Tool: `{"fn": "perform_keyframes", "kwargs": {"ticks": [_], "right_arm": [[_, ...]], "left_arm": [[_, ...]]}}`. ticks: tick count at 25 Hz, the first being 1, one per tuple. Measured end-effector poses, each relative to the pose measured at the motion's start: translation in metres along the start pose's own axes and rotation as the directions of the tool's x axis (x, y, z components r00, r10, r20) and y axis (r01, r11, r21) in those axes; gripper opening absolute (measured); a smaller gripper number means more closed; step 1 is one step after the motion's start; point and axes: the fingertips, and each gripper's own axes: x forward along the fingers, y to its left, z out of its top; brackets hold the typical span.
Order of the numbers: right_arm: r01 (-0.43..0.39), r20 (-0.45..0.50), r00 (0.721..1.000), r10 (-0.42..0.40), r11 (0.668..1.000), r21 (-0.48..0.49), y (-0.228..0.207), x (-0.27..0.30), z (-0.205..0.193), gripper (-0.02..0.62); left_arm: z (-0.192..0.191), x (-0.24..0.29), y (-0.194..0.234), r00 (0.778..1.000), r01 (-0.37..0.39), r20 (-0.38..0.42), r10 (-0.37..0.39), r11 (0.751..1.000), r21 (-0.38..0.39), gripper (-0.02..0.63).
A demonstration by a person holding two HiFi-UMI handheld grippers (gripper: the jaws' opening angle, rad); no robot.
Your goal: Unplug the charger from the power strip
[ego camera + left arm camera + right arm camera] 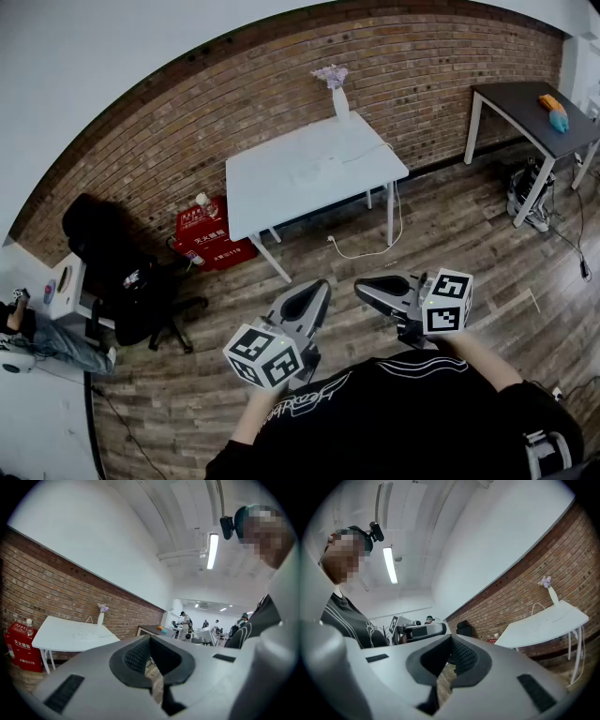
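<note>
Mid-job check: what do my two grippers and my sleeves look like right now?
The left gripper and right gripper are smooth grey wedge-shaped shells with black-rimmed openings and dark ribbed pads. Each carries a white cube printed with black square markers. The person wears a black short-sleeved top with white print.

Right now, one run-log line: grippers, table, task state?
left gripper: shut, empty | right gripper: shut, empty | white table: ahead, apart from both | unplugging: not begun
</note>
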Motion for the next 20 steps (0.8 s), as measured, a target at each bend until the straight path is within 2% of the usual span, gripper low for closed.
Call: {"fn": "perform_keyframes", "kwargs": {"ticks": [10, 15, 20], "right_arm": [[0.004, -0.005, 1.000, -0.004, 1.000, 0.019, -0.018, 0.003, 0.009, -0.003], [0.029, -0.030, 0.999, -0.027, 0.998, 0.055, -0.039, -0.013, 0.003, -0.003], [0.043, -0.045, 0.998, -0.043, 0.999, 0.011, -0.057, -0.040, 0.002, -0.003]], "left_arm": [[0.003, 0.016, 0.012, 1.000, -0.011, -0.003, 0.011, 1.000, 0.007, 0.005], [-0.006, 0.041, 0.014, 1.000, -0.011, -0.020, 0.011, 1.000, -0.024, 0.005], [-0.019, 0.076, 0.003, 0.999, -0.002, -0.041, 0.001, 0.999, -0.032, 0.005]]}}
